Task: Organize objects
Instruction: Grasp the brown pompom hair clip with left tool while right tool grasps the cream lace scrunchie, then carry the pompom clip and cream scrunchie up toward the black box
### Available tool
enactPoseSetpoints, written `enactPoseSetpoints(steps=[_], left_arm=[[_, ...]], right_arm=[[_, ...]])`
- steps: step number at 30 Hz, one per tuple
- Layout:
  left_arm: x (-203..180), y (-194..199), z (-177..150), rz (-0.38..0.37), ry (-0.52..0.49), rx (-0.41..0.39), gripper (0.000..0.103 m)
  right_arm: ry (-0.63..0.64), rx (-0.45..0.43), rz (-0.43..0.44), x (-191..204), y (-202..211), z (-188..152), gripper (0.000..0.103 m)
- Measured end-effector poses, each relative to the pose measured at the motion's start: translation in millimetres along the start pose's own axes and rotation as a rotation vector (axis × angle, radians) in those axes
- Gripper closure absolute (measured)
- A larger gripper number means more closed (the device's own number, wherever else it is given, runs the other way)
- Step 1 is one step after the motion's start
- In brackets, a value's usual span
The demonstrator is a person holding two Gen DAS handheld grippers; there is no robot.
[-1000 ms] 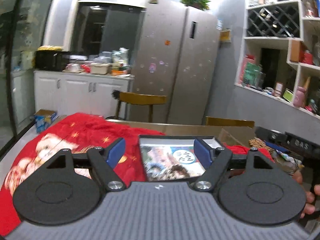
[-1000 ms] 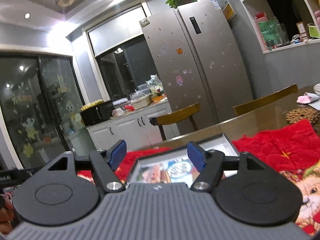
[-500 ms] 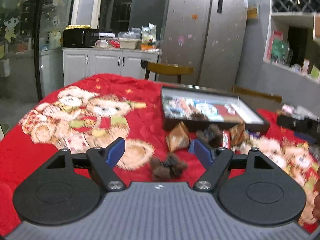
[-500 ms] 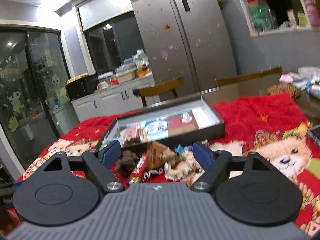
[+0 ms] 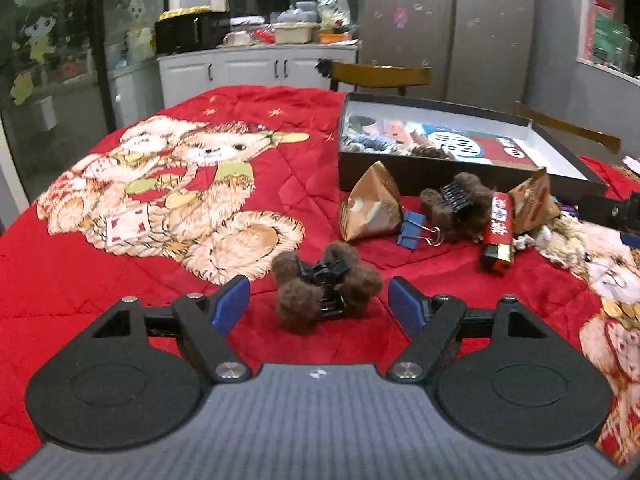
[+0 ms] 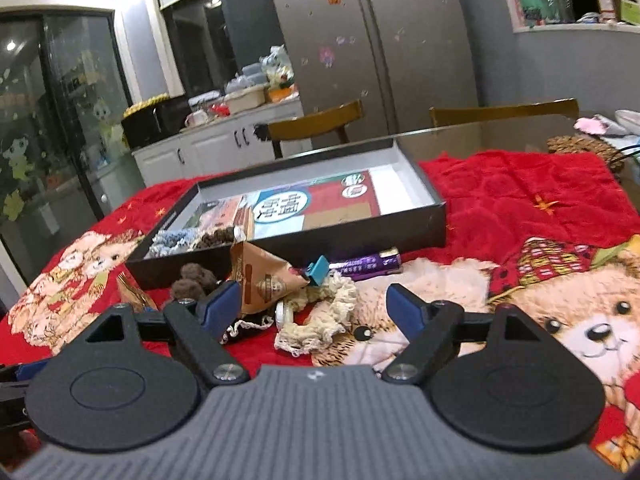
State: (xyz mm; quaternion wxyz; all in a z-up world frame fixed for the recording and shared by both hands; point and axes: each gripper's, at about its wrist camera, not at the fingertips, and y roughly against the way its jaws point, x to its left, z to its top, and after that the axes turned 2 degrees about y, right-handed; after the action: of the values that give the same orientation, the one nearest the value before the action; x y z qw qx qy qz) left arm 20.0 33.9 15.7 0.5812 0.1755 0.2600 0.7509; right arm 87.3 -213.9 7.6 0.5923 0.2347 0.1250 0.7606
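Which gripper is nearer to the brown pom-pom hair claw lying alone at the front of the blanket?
Left. The left gripper hovers open right before the pom-pom hair claw. The right gripper, also open, faces the cream scrunchie instead.

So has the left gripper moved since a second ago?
Yes. The left gripper has dropped and tilted down: the fridge has slid up the left wrist view, and the brown fuzzy hair clip now sits between its open jaws.

Both views dipped (ceiling gone) onto clutter (image 5: 460,216).
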Motion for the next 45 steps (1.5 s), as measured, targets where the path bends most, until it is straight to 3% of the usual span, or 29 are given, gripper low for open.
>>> enactPoseSetpoints(steps=[6, 8, 10, 12, 17, 23, 45], left_arm=[[-3, -18, 5, 0.022, 0.016, 0.014, 0.024], [-5, -21, 7, 0.019, 0.023, 0.008, 0.029], [-6, -24, 8, 0.025, 0.023, 0.005, 0.035], [-6, -25, 9, 0.025, 0.021, 0.0, 0.042], [-3, -25, 10, 0.01, 0.038, -0.012, 0.051], [-3, -24, 9, 0.012, 0.035, -0.02, 0.052], [-1, -24, 8, 0.014, 0.046, -0.033, 0.052]], right_arm=[[0.035, 0.062, 0.009, 5, -28, -1, 0.016], [0.034, 0.084, 0.008, 6, -32, -1, 0.018], [0.046, 0.087, -0.003, 7, -34, -2, 0.025], [0.062, 0.102, -0.009, 9, -36, -2, 0.045], [0.137, 0.122, -0.037, 19, -40, -4, 0.061], [0.133, 0.115, -0.03, 19, -38, -3, 0.076], [-0.005, 0.061, -0.063, 0, -21, -4, 0.078]])
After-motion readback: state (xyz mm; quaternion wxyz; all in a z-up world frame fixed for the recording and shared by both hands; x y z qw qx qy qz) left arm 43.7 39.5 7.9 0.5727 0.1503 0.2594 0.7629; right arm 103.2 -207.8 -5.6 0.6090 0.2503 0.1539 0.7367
